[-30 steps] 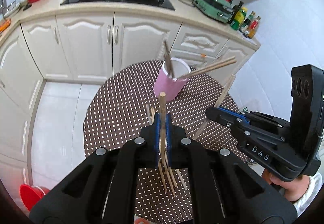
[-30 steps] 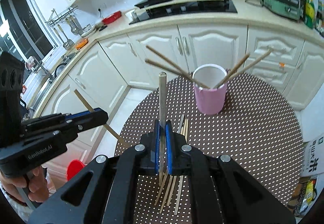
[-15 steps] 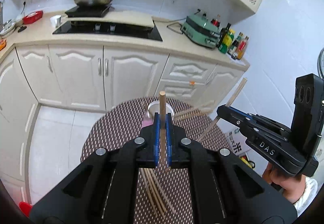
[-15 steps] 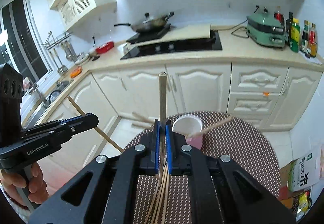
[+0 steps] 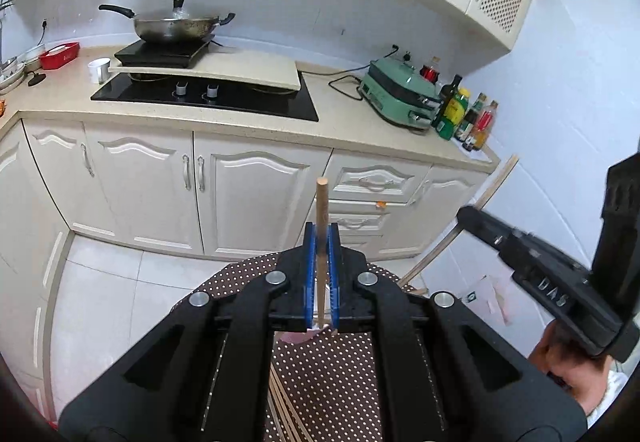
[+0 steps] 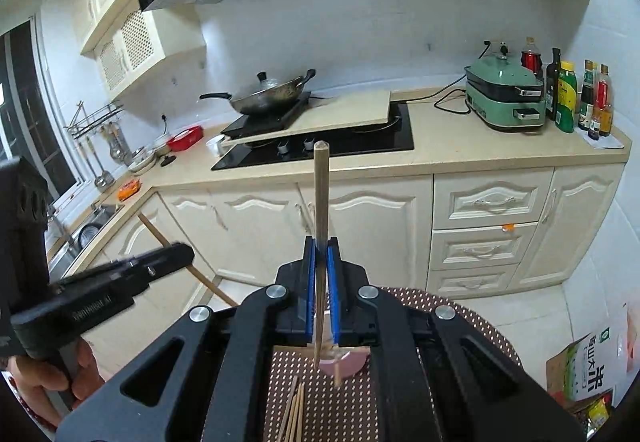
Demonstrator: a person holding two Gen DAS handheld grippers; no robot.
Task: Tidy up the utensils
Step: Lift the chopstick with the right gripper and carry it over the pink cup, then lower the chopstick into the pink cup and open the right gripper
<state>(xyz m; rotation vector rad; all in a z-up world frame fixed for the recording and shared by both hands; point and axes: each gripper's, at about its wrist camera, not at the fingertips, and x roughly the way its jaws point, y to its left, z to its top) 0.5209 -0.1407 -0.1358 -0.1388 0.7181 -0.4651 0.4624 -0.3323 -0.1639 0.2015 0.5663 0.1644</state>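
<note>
My left gripper is shut on a wooden chopstick that stands up between its blue pads. My right gripper is shut on another chopstick, also upright. Both are raised above the brown dotted table. The pink cup sits mostly hidden under the jaws, with sticks leaning in it. Several loose chopsticks lie on the table in front of it. In the left wrist view the right gripper shows at the right; in the right wrist view the left gripper shows at the left.
Cream cupboards and a counter run behind the table. On the counter are a hob with a wok, a green appliance and bottles. A cardboard box stands on the floor at the right.
Both grippers have risen and tilted upward with their chopsticks. The cup and table have slid down under the jaws, and the counter and wall cupboards now fill the views.
</note>
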